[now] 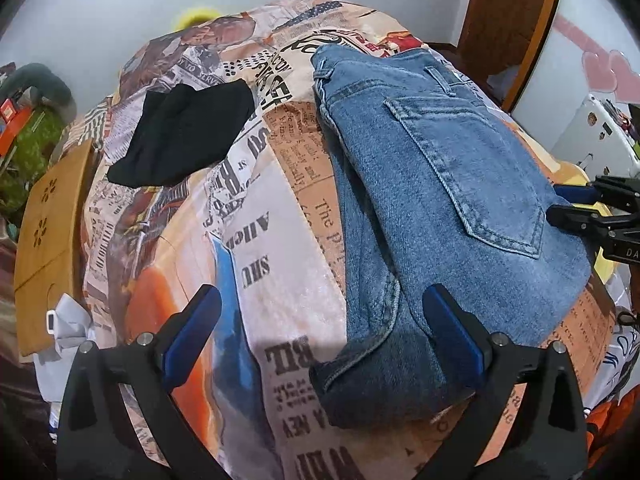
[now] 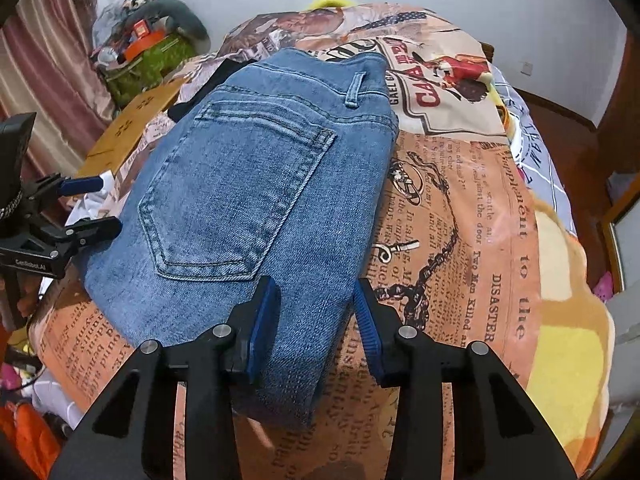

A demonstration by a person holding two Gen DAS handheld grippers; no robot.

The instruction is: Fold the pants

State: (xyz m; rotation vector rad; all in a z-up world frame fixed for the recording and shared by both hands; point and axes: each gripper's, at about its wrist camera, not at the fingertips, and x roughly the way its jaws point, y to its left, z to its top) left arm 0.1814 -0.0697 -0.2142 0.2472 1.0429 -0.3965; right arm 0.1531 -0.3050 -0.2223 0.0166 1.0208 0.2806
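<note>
The blue jeans [image 1: 440,184] [image 2: 248,204] lie folded into a compact stack on a bed covered by a newspaper-print blanket [image 1: 280,240] [image 2: 460,208], with a back pocket [image 1: 468,168] [image 2: 240,196] facing up and the waistband at the far end of the stack. The left tool [image 1: 328,320] is open: its two blue-padded fingers stand well apart, the left finger [image 1: 192,328] over bare blanket and the right finger [image 1: 456,328] over the near corner of the jeans; whether that finger touches the denim cannot be told. In the right wrist view the left tool [image 2: 86,204] appears at the left edge of the stack with its fingers spread. The right tool [image 2: 316,320] is also open, with a gap between its fingers; the left finger [image 2: 260,320] sits on the near end of the jeans and the right finger [image 2: 370,320] sits just beside the denim edge, above the blanket. In the left wrist view the right tool [image 1: 588,204] shows at the right edge of the stack. A folded black garment [image 1: 184,136] lies on the blanket to the left of the jeans, well apart from them. A wooden board [image 1: 48,240] [image 2: 132,128] rests at the left side of the bed.
</note>
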